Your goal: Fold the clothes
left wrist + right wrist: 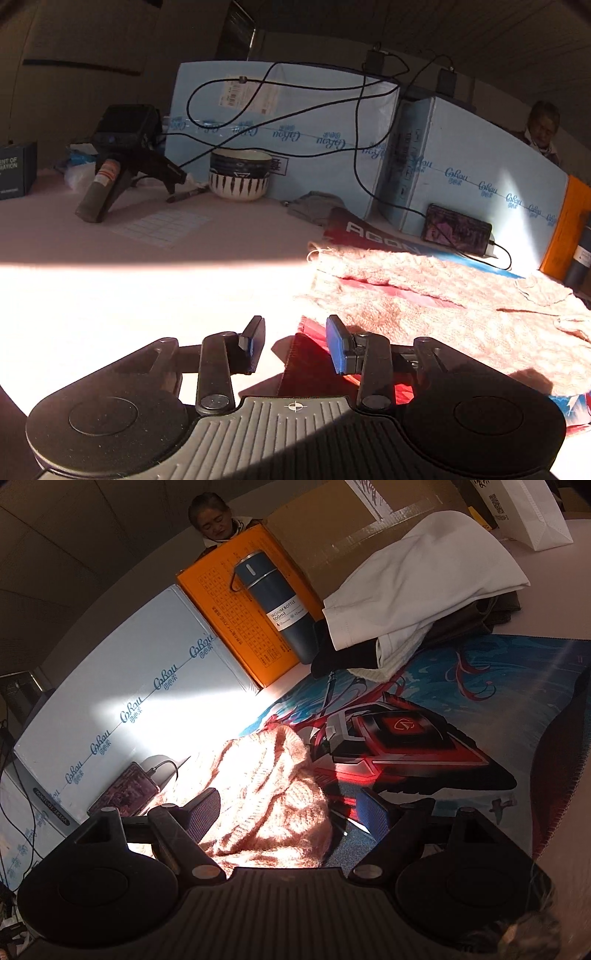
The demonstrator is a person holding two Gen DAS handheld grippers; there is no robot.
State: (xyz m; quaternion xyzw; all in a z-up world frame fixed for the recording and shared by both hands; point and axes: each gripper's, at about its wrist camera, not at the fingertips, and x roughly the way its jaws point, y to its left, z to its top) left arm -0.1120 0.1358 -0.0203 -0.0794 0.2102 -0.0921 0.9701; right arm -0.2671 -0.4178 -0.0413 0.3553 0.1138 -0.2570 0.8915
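A pink knitted garment (443, 295) lies spread on a printed desk mat (461, 701), lit by strong sun. In the right wrist view the garment (266, 794) is bunched in front of me. My left gripper (295, 343) is open and empty, hovering at the garment's near left corner over the mat's red edge. My right gripper (288, 816) is open, its fingers on either side of the bunched knit, not closed on it. A pile of white and dark clothes (424, 587) lies at the mat's far end.
Light blue boxes (295, 122) with black cables stand behind the garment. A phone (458, 229) leans on one. A patterned bowl (240, 177), a spare gripper (122, 155), an orange box (236, 605) and a blue vacuum bottle (277, 605) stand around. A person (214, 517) sits behind.
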